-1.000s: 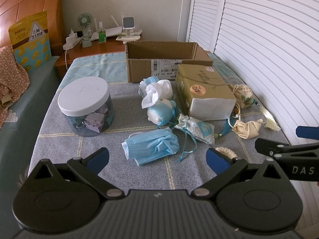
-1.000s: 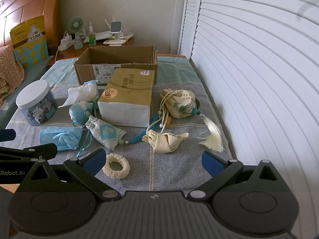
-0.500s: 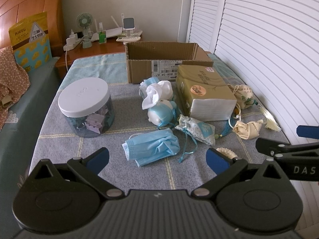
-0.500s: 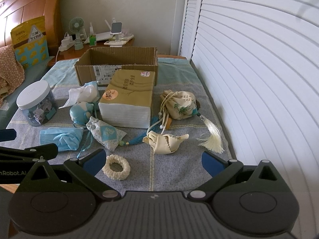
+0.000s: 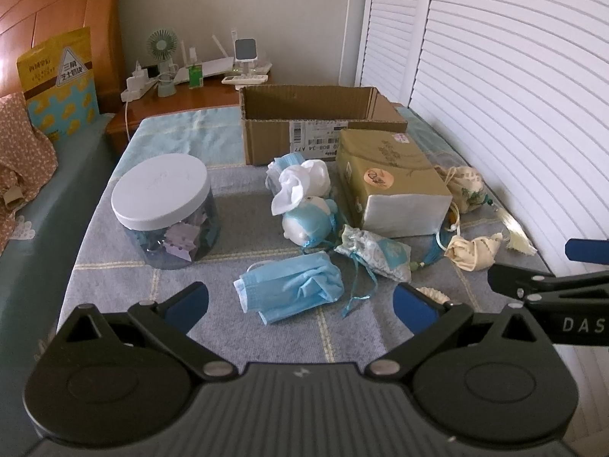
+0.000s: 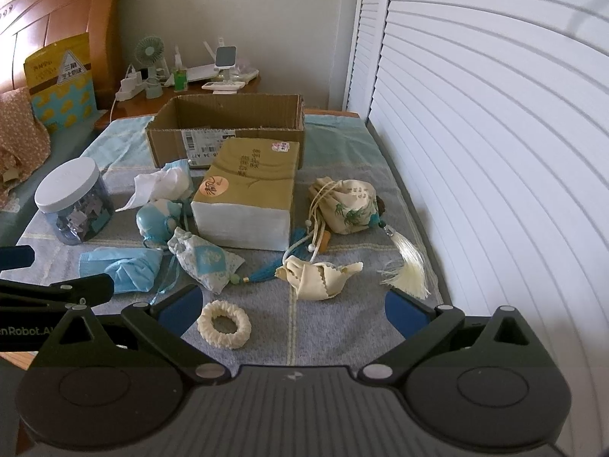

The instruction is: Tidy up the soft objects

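Note:
Soft things lie on a grey cloth: a blue face mask (image 5: 293, 291) (image 6: 121, 268), a patterned drawstring pouch (image 5: 375, 255) (image 6: 207, 261), a blue-white plush (image 5: 310, 221) (image 6: 158, 221), a white tissue wad (image 5: 300, 182), a cream scrunchie (image 6: 224, 323), a cream cloth (image 6: 318, 274), a beige tasselled pouch (image 6: 350, 209). An open cardboard box (image 5: 316, 122) (image 6: 228, 129) stands behind. My left gripper (image 5: 300, 302) is open and empty, just short of the mask. My right gripper (image 6: 293, 310) is open and empty, near the scrunchie and cream cloth.
A tissue pack (image 5: 392, 190) (image 6: 247, 198) lies in front of the box. A lidded jar of clips (image 5: 165, 209) (image 6: 74, 200) stands at the left. A white louvred door (image 6: 475, 152) runs along the right. A nightstand (image 5: 182, 95) with gadgets is behind.
Both grippers have crept slightly forward toward the objects; nothing on the cloth has moved.

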A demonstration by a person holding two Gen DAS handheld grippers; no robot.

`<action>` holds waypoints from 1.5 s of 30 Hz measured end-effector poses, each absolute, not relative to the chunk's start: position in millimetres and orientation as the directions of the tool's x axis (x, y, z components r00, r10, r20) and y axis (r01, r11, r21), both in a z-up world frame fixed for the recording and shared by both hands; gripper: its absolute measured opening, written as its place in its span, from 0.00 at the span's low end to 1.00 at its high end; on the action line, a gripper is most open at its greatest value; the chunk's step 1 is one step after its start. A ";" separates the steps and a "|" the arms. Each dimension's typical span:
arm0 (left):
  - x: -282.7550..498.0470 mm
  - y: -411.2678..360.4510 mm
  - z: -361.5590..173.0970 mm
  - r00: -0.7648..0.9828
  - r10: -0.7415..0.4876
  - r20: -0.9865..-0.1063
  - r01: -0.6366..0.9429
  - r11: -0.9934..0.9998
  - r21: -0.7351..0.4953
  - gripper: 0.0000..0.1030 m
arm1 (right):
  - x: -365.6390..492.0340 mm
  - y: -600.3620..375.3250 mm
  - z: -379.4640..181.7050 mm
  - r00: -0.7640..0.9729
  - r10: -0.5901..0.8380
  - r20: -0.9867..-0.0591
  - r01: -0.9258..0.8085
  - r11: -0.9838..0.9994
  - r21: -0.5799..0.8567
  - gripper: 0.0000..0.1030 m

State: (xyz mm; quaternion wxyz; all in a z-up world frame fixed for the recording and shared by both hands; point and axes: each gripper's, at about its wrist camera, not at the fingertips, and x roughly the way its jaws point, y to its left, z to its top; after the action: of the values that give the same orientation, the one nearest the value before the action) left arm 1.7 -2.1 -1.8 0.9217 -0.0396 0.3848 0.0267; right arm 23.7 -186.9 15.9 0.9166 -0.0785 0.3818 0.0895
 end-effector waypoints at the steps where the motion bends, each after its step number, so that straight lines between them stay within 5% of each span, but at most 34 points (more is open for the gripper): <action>1: 1.6 -1.8 -1.9 0.703 0.019 -0.711 -0.079 0.995 -0.052 0.99 | 23.7 -186.9 15.9 0.693 0.103 -0.713 -0.224 0.971 -0.078 1.00; 30: 12.9 2.1 -11.8 0.733 -0.023 -0.680 -0.008 0.999 -0.042 0.99 | 28.6 -180.2 9.8 0.707 0.154 -0.690 -0.301 0.949 -0.096 1.00; 45: 19.5 19.9 -39.1 0.721 -0.021 -0.692 0.020 1.000 -0.009 0.99 | 34.1 -170.6 -26.7 0.648 0.271 -0.711 -0.479 0.871 -0.105 1.00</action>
State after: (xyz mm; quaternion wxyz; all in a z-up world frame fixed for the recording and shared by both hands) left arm 19.5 19.9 -39.1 0.9277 -0.0003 0.3732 -0.0110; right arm 34.0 -170.6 -26.7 0.8965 -0.1432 0.3634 0.2092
